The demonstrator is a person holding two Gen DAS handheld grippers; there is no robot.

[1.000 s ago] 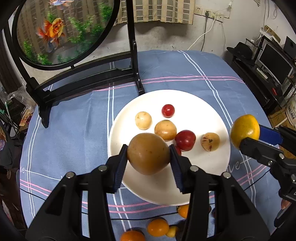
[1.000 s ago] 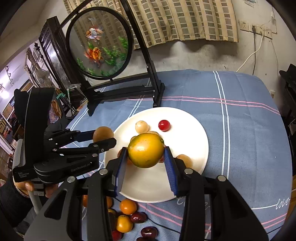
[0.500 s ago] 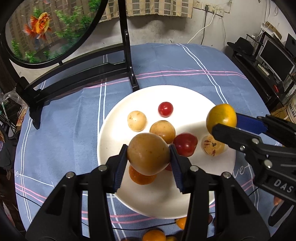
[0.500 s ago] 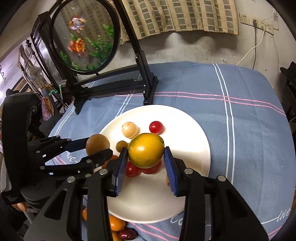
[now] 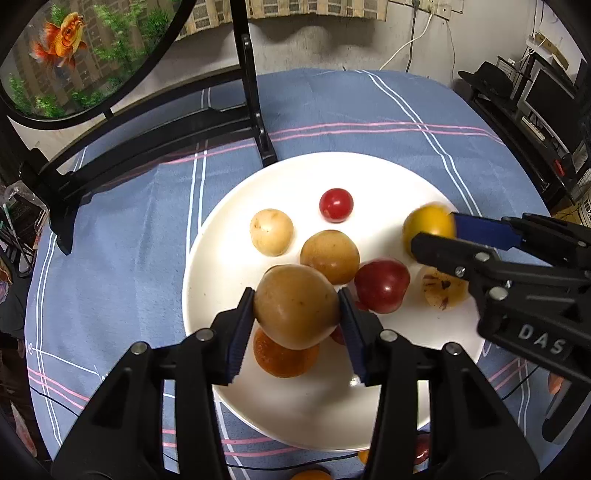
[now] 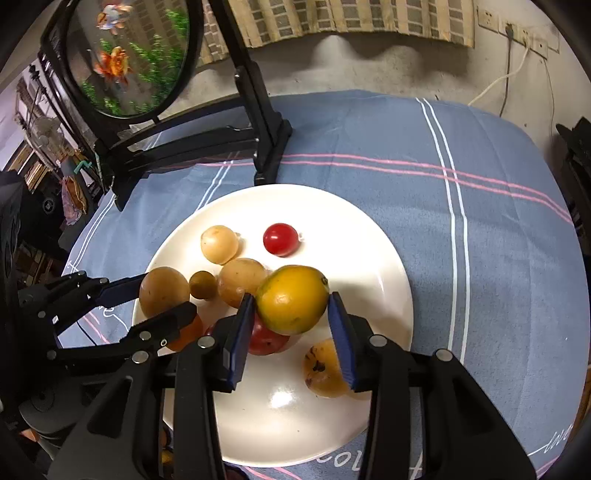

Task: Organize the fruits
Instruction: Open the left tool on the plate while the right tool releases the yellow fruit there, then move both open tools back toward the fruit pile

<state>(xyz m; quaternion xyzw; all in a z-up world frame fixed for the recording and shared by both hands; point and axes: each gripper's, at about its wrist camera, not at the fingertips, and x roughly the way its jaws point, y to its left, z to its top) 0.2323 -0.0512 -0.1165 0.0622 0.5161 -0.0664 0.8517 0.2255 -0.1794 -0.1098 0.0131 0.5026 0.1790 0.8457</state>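
- Table (image 5: 351,110), blue striped cloth.
- Behind table: grey wall (image 5: 332,40); checked curtain (image 6: 332,18) above it.
- Right of table: dark desk with monitor (image 5: 546,92).
- Wall socket (image 6: 509,27), white cable hanging.

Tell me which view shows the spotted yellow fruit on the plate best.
The left wrist view: the spotted yellow fruit lies mostly exposed on the plate, dark marks facing the camera, only its right edge behind the right gripper. In the right wrist view a finger covers its right half.

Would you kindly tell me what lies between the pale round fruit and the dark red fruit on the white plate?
A tan-brown round fruit sits between them on the plate, shown in the left wrist view.
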